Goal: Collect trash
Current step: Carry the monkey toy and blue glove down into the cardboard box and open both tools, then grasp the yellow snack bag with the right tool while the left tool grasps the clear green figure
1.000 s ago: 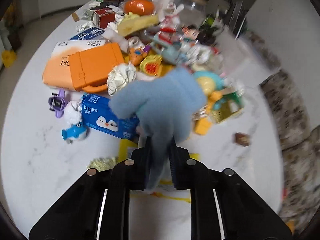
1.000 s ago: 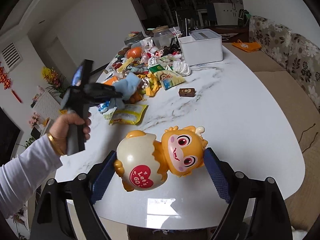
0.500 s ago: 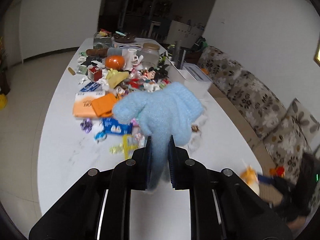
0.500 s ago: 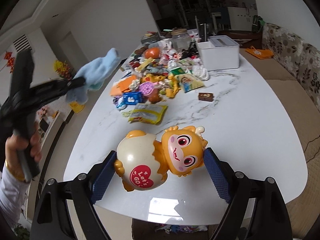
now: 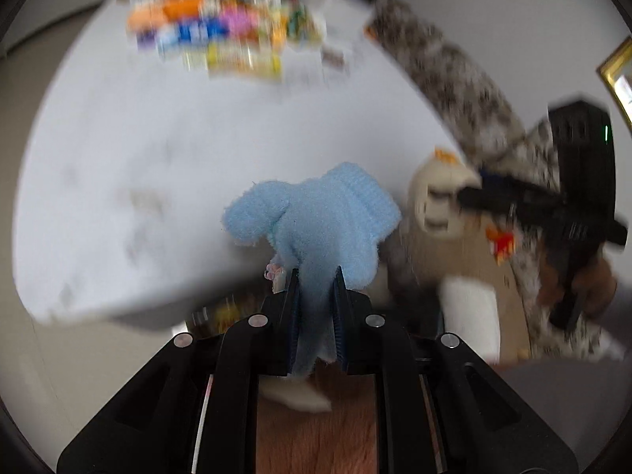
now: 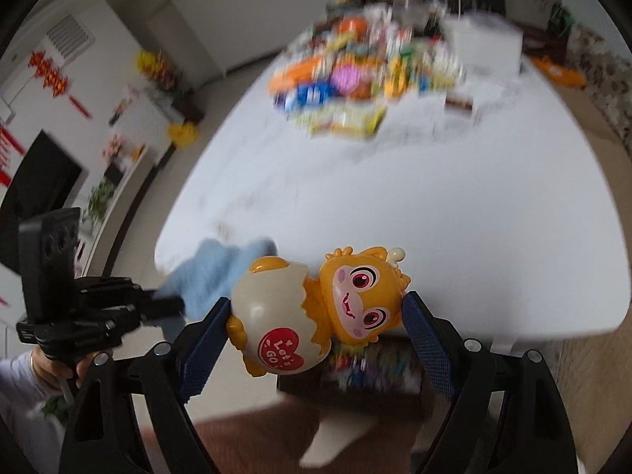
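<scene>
While its two blue-padded jaws press in from both sides, the left gripper (image 5: 315,288) clamps the lower end of a fluffy light-blue mitten (image 5: 316,221), which stands up from the fingers and fans out above them, over the near edge of the white marble table (image 5: 166,158). Just beside it, the right gripper (image 6: 316,316) grasps a yellow monkey-and-egg toy (image 6: 316,312) crosswise between widely spread pads, the egg with its red "Let's GO" heart against one pad and the monkey's head against the other, likewise at the table's near edge. From the right wrist view the mitten shows directly behind the toy's egg, near or touching it; blur leaves that unclear. A hand (image 6: 51,363) in a white sleeve grips the left tool's handle. A blurred heap of colourful packets and toys (image 6: 355,83) lies toward the table's far end, with a white box (image 6: 486,47) at its far right corner.
</scene>
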